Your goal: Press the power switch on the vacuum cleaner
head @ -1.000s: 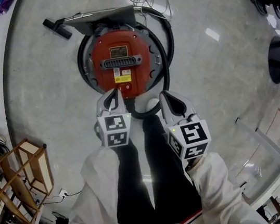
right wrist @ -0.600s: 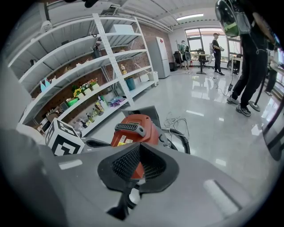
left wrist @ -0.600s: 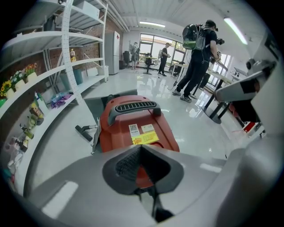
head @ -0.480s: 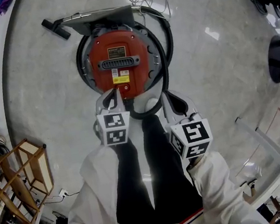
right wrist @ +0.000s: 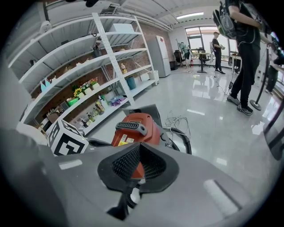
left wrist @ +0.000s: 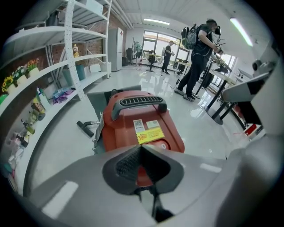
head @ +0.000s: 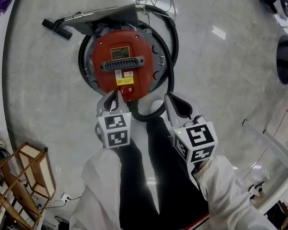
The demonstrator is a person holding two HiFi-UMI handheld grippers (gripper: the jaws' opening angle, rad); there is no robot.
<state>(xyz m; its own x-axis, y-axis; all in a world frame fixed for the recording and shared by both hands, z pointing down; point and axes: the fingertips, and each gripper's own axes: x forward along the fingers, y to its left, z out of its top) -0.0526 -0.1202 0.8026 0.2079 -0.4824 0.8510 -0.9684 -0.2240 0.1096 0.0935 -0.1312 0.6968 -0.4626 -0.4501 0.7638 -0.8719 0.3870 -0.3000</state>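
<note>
Fingers of the left gripper [head: 118, 92] meet, empty, tips over the near rim of the round, glossy red plastic vacuum cleaner [head: 124, 60]; right gripper [head: 169, 97], likewise closed, hovers beside its ribbed black hose [head: 170, 59].

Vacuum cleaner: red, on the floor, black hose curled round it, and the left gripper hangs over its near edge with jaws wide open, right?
Not quite. The left gripper has its jaws shut together, as the left gripper view shows. The rest stands: the red vacuum cleaner sits on the floor, black hose curled round it, that gripper over its near edge.
</note>
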